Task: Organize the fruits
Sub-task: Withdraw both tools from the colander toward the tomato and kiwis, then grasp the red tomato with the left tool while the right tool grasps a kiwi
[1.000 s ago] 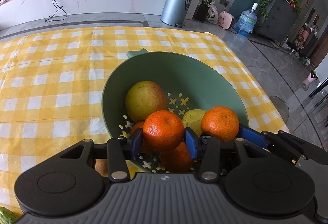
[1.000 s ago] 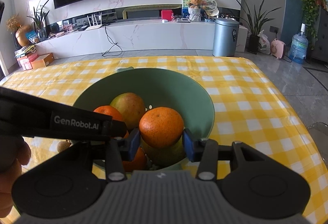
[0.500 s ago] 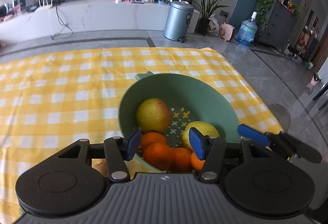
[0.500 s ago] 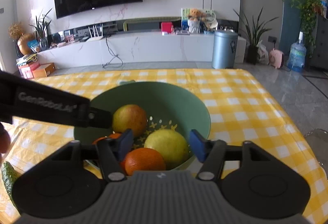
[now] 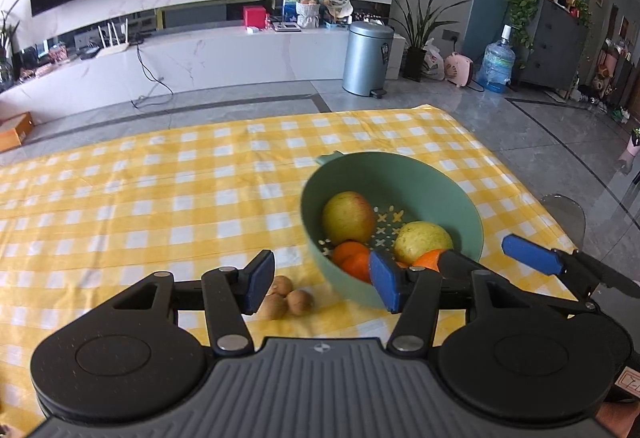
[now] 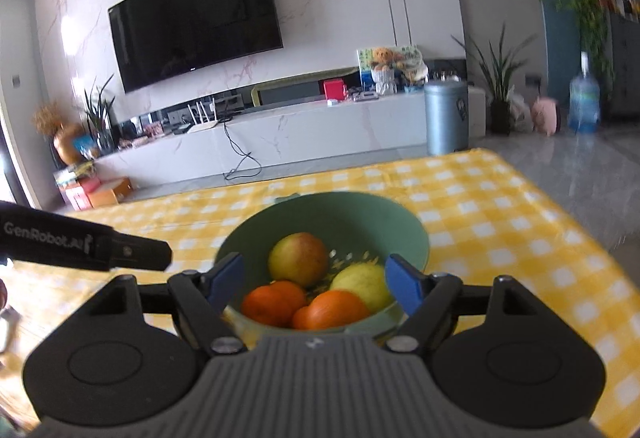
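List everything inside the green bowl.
The green bowl holds a red-yellow apple, a yellow-green fruit and at least three oranges. Anything beneath the oranges, and the near bottom, is hidden by fruit and gripper.

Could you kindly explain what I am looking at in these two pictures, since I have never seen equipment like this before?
There is no robot here: a person holds a two-finger gripper in each hand, and a wide-angle camera on each looks forward along its fingers. One picture comes from the left gripper, the other from the right gripper. The black and grey shapes at the bottom are the tools themselves, and the blue pieces are the finger pads. Both grippers are open and hold nothing. On the yellow checked tablecloth stands a green bowl holding oranges, an apple and a yellowish fruit. Beside the bowl lie a few small brown nuts. A living room is behind.
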